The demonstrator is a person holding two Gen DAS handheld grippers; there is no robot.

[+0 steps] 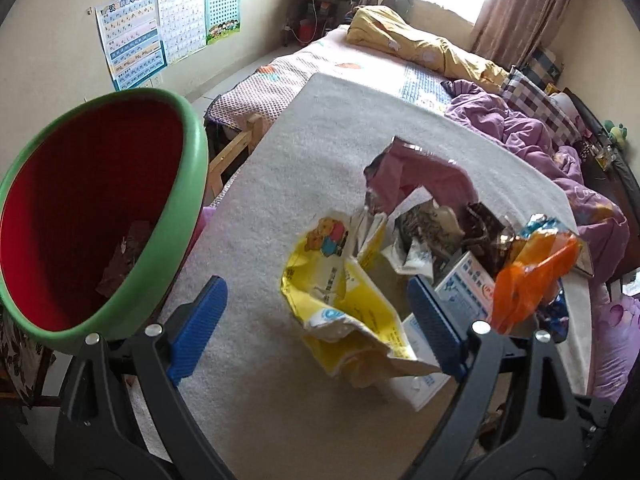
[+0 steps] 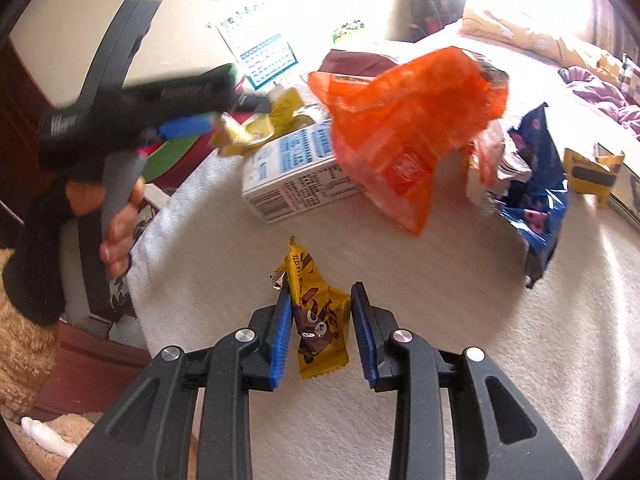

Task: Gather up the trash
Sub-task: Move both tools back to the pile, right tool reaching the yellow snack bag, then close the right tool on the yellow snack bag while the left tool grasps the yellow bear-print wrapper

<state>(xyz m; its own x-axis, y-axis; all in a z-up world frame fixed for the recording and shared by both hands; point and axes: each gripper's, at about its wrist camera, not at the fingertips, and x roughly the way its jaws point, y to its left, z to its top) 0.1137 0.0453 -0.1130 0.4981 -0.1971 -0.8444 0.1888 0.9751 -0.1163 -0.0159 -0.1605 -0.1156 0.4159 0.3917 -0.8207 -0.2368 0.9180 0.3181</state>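
Observation:
A crumpled yellow bag lies on the cream blanket between the jaws of my left gripper, which stands wide open; its left pad is well clear of the bag. To the left hangs a bin with a green rim and red inside, tilted toward me, with a dark wrapper in it. Behind the bag is a heap of trash: a pink wrapper, an orange plastic bag and a white-and-blue box. My right gripper is shut on a yellow candy wrapper, both pads against its sides.
A hand holds the blurred left gripper at the upper left of the right wrist view. A blue wrapper and a yellow box lie to the right. Purple quilt and yellow quilt cover the bed behind.

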